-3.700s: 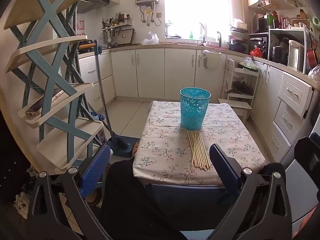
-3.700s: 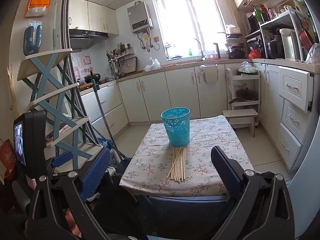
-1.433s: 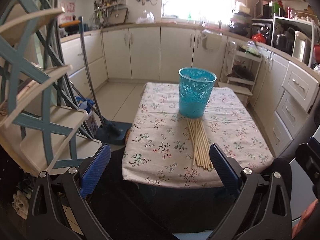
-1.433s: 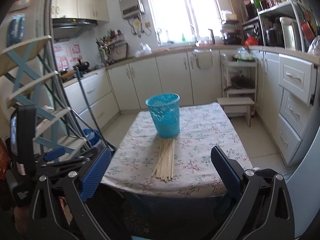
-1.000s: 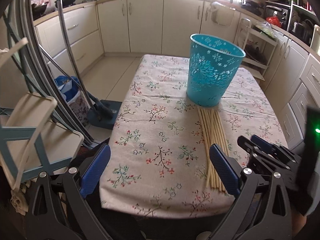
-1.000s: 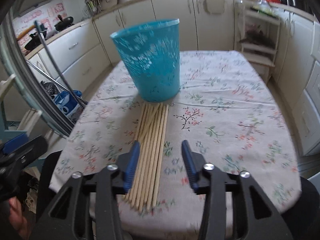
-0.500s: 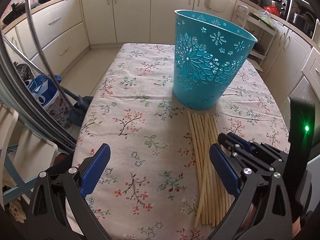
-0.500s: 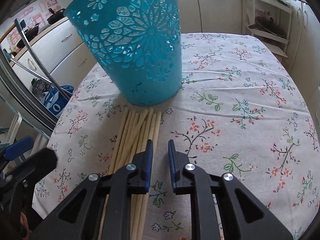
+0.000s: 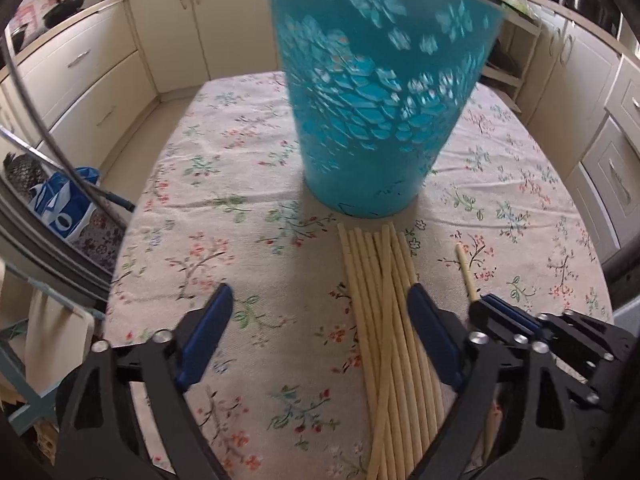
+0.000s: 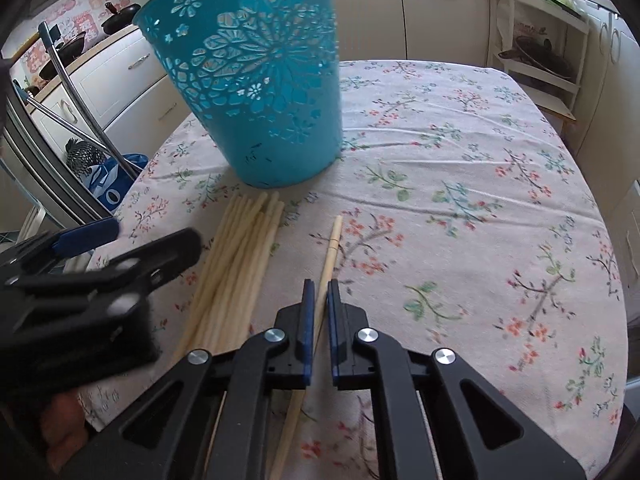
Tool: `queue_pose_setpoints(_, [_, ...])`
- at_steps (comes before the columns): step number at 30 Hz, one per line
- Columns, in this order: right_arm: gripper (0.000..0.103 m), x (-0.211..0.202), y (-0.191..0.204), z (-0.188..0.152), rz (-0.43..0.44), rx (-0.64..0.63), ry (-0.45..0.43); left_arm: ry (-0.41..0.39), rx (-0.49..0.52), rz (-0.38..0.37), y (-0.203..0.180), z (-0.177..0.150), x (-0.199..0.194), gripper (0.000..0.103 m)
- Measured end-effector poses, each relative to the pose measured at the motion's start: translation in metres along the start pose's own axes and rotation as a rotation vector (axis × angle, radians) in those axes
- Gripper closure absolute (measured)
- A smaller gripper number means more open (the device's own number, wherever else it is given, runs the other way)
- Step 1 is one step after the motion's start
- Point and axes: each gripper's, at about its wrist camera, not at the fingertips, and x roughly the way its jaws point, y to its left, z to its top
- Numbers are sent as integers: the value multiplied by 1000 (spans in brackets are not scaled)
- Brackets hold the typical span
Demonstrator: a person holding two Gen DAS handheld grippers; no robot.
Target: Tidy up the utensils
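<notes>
Your right tool point(image 10: 318, 284) is clamped on one chopstick point(image 10: 331, 248), pulled just clear of the bundle point(image 9: 384, 312) near the tabletop's point(image 10: 480, 184) front edge. Your left tool point(image 9: 318, 300) is closing, nothing gripped, its right finger over the bundle below the teal basket point(image 9: 372, 92).

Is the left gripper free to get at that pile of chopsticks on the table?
Probably yes. The left gripper, jaws closing, hovers beside the chopstick pile; nothing lies between them, and the right gripper holds one chopstick off to the side.
</notes>
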Motion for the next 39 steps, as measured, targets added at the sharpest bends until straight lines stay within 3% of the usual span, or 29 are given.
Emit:
queue_pose_setpoints(3, [96,-2,-4,-2,9,4,5,39,16,-22,-4,1,15,48])
queue_pose_setpoints(9, [96,2,-1,2,10,6,2,41,21,-123,1,2,12,78])
queue_pose_setpoints(14, [96,3,-2,2,25,6,10,65,-4,-207,8,6,13,97])
queue_pose_setpoints(21, [96,1,-5,-1,43,39,10,72,-36,-272,23,1,-6,98])
queue_pose_setpoints(25, [96,-2,-5,-5,45,45,2,35,-46,-326,32,-5,-30,98])
queue_pose_setpoints(28, [96,-3,-6,-8,44,51,-13,-40,-43,-385,37,1,-67,98])
queue_pose_setpoints(31, [96,-5,-6,-11,40,55,-23,-177,-31,-432,45,20,-116,98])
queue_pose_setpoints(35, [96,-5,-6,-13,35,59,-30,-391,-15,-431,53,63,-168,99])
queue_pose_setpoints(39, [96,-5,-6,-13,36,65,-32,-562,-29,-393,50,104,-187,98])
